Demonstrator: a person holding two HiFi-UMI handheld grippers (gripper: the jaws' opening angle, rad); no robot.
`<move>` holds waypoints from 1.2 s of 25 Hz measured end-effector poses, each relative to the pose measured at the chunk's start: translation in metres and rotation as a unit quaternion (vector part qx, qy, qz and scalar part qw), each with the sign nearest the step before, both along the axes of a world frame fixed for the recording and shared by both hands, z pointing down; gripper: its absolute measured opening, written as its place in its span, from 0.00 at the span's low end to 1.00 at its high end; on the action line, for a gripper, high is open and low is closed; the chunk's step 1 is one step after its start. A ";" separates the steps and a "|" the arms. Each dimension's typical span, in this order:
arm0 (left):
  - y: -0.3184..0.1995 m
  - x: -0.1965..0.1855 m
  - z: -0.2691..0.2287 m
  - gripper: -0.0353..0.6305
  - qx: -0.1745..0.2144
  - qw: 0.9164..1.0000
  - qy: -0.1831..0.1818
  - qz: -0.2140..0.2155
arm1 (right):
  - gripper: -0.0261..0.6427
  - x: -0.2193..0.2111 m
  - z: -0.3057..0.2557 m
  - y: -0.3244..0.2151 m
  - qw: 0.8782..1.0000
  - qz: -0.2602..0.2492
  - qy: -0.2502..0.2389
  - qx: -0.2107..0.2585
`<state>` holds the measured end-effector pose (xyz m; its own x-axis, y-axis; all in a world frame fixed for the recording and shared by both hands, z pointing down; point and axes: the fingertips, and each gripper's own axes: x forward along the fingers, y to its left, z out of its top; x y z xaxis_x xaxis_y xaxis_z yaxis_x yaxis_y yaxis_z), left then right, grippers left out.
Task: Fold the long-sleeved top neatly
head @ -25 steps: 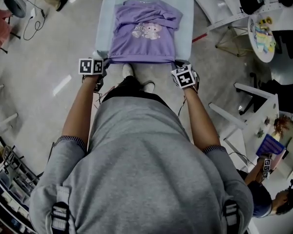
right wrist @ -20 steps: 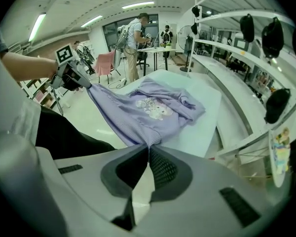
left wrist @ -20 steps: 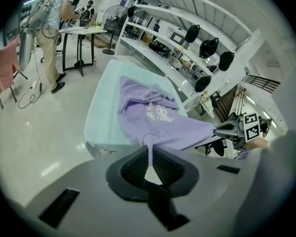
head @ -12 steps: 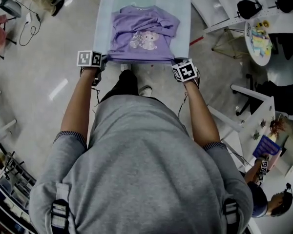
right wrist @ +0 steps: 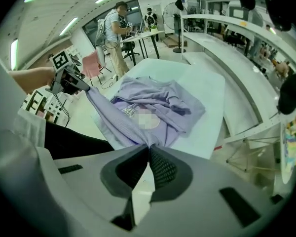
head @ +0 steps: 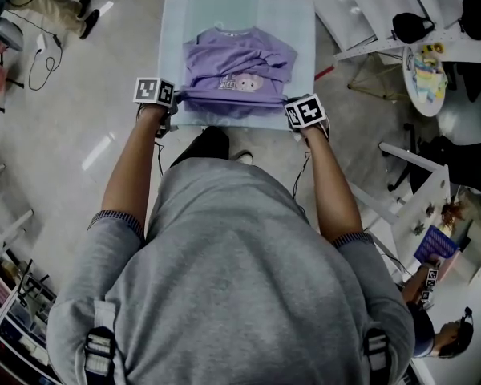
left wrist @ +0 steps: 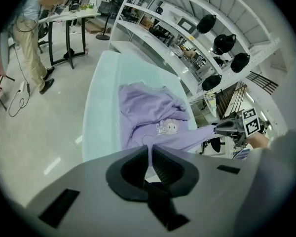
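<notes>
head view: left hand-held gripper (head: 175,99), right hand-held gripper (head: 289,104) clamp the top (head: 234,58).

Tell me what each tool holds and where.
Both grip the purple top by its bottom hem: left tool at the left corner, right tool at the right.

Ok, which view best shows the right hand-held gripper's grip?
Right gripper view: the right hand-held gripper pinches the purple top at its hem. Left gripper view shows it small, side-on; head view, only its marker cube.
</notes>
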<state>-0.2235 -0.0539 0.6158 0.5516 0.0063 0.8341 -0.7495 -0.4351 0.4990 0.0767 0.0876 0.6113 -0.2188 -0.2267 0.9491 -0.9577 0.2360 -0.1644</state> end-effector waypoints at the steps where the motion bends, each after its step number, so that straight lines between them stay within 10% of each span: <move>1: -0.006 0.004 0.002 0.11 -0.004 1.000 -0.001 0.005 | 0.07 0.003 0.002 -0.005 1.000 0.005 -0.001 -0.007; 30: -0.157 0.070 0.043 0.11 -0.047 0.999 -0.010 -0.015 | 0.08 0.070 0.038 -0.158 0.991 0.112 -0.047 -0.056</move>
